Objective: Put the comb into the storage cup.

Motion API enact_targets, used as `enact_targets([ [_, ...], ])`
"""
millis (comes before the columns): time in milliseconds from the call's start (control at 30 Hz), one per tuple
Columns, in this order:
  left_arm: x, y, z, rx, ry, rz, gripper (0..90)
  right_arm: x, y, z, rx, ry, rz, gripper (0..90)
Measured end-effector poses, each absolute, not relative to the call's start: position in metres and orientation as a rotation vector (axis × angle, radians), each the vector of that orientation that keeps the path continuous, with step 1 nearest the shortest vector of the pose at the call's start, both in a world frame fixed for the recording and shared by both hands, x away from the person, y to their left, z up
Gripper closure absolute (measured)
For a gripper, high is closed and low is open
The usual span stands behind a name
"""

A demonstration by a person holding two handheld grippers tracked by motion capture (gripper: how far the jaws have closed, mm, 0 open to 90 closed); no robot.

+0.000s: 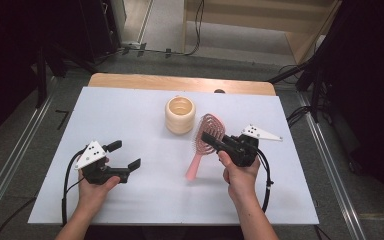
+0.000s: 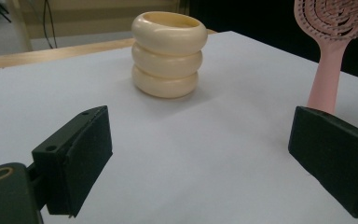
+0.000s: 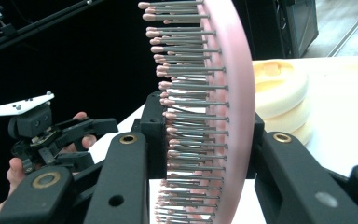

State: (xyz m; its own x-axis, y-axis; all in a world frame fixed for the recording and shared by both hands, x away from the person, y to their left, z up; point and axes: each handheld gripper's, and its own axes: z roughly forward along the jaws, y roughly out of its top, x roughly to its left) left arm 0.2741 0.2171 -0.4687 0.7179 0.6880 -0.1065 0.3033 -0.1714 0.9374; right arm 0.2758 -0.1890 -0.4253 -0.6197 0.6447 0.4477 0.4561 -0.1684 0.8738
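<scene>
A pink hairbrush (image 1: 196, 165) is held right of the table's middle, with my right gripper (image 1: 211, 138) shut on its bristled head. Its handle slants down toward the white tabletop. In the right gripper view the brush (image 3: 230, 93) stands edge-on between the two black jaws of the right gripper (image 3: 205, 140), bristles facing left. A cream ribbed cup (image 1: 180, 115) stands upright just behind the brush. My left gripper (image 1: 125, 154) hovers low over the table's left side, open and holding nothing. In the left gripper view the left gripper (image 2: 205, 140) faces the cup (image 2: 168, 53), with the brush handle (image 2: 326, 79) at right.
The white table top (image 1: 130, 115) has a wooden strip (image 1: 180, 82) along its far edge. Dark stands and cables lie on the floor around the table. In the right gripper view the left gripper (image 3: 91, 142) and its hand sit at the left.
</scene>
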Motion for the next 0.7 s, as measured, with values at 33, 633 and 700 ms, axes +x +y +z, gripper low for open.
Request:
enact_targets([
  [33,0.273,0.221,-0.470,1.761,0.792,0.420,6.4,0.276,-0.189,-0.425,1.290,1.921,1.899,63.0],
  [633,0.263,0.269,-0.481,1.726,0.871,0.472,6.4,0.289,-0.186,-0.413,1.265,1.908,1.891,63.0],
  [700,0.263,0.271,-0.482,1.723,0.872,0.472,6.4,0.290,-0.185,-0.412,1.263,1.907,1.889,63.0],
])
